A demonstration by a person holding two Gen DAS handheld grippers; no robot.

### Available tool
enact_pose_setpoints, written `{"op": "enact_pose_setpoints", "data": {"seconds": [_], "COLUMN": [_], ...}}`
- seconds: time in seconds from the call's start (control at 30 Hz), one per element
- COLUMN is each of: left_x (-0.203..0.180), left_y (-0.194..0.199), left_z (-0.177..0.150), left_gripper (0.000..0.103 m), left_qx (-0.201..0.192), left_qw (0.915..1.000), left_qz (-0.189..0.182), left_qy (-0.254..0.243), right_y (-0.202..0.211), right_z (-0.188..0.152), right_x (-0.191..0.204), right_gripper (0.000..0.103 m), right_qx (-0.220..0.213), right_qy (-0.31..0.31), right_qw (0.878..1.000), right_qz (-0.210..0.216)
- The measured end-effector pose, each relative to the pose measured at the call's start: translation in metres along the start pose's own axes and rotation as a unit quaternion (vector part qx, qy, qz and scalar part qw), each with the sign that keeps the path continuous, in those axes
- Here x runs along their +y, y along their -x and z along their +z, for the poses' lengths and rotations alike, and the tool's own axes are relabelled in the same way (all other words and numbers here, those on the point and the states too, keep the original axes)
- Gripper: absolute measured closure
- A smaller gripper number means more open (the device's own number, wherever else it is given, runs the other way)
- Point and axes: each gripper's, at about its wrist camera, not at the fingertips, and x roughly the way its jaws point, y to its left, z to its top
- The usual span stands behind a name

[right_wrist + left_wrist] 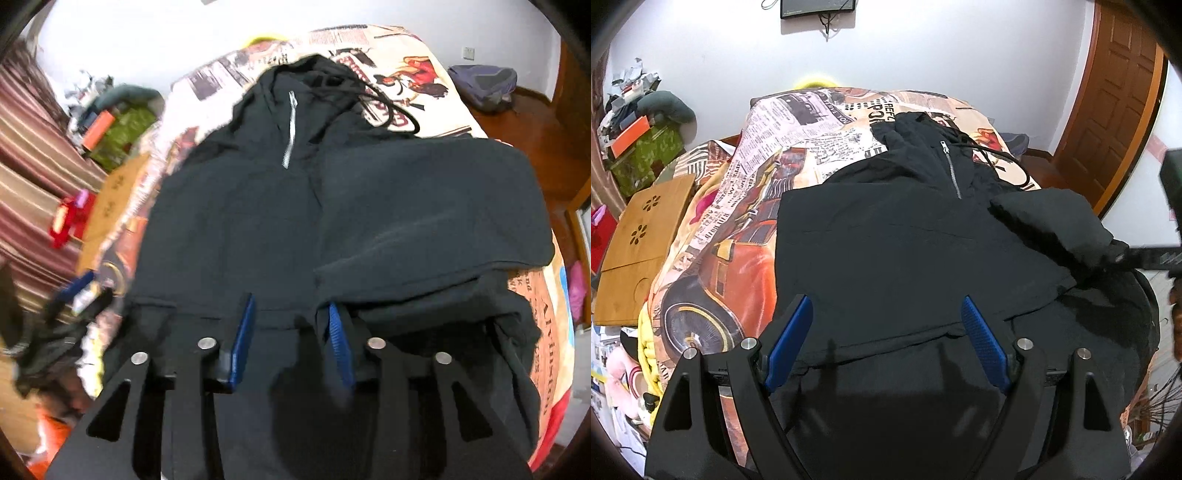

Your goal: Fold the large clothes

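Note:
A large black hooded pullover (pixel 894 243) with a short silver zipper (pixel 951 168) lies front-up on a bed, hood at the far end. Its right sleeve (pixel 1049 225) is folded over the body. My left gripper (pixel 886 314) hangs open and empty above the hem. In the right wrist view the pullover (pixel 240 221) fills the middle, with the folded sleeve (pixel 424 214) on the right. My right gripper (pixel 291 314) is open just above the hem, its right pad beside the sleeve's edge. The right gripper also shows at the left wrist view's right edge (pixel 1145 256), touching the sleeve.
The bed has a newspaper-and-car print cover (pixel 738 236). A wooden lap tray (pixel 642 243) lies at the bed's left edge. A green box with clutter (pixel 646 147) stands by the left wall. A brown door (pixel 1115 96) is at right. A blue-grey bag (pixel 484 85) lies on the floor.

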Motion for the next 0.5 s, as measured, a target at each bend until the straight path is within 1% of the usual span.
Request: {"op": "enact_pose_setpoints", "data": {"seconds": [0.07, 0.2, 0.23, 0.27, 0.3, 0.4, 0.47, 0.5], "left_x": [-0.003, -0.012, -0.013, -0.015, -0.017, -0.023, -0.026, -0.028], "left_y": [-0.001, -0.001, -0.001, -0.002, -0.003, -0.004, -0.005, -0.006], "left_z": [0.002, 0.005, 0.006, 0.007, 0.008, 0.01, 0.011, 0.011], "left_gripper": [0.021, 0.021, 0.021, 0.021, 0.021, 0.021, 0.021, 0.021], "left_qx": [-0.001, -0.004, -0.005, -0.005, -0.005, -0.005, -0.003, -0.001], "left_qw": [1.0, 0.9999, 0.9999, 0.9999, 0.9999, 0.9998, 0.9997, 0.9996], "left_qz": [0.0, -0.003, -0.005, -0.006, -0.008, -0.011, -0.013, -0.014], "left_qy": [-0.003, -0.011, -0.012, -0.013, -0.014, -0.018, -0.02, -0.023], "right_y": [0.015, 0.047, 0.056, 0.063, 0.069, 0.082, 0.082, 0.078], "right_z": [0.002, 0.008, 0.009, 0.01, 0.011, 0.014, 0.014, 0.013], "right_x": [0.0, -0.016, -0.025, -0.034, -0.04, -0.077, -0.095, -0.111], "right_gripper": [0.066, 0.064, 0.06, 0.052, 0.05, 0.049, 0.049, 0.049], "right_qx": [-0.015, -0.071, -0.085, -0.098, -0.108, -0.139, -0.143, -0.141], "right_qy": [0.004, -0.013, -0.026, -0.039, -0.05, -0.099, -0.121, -0.145], "right_qw": [1.0, 0.997, 0.996, 0.994, 0.993, 0.984, 0.98, 0.977], "right_qz": [0.008, -0.009, -0.011, -0.015, -0.019, -0.055, -0.069, -0.074]}}
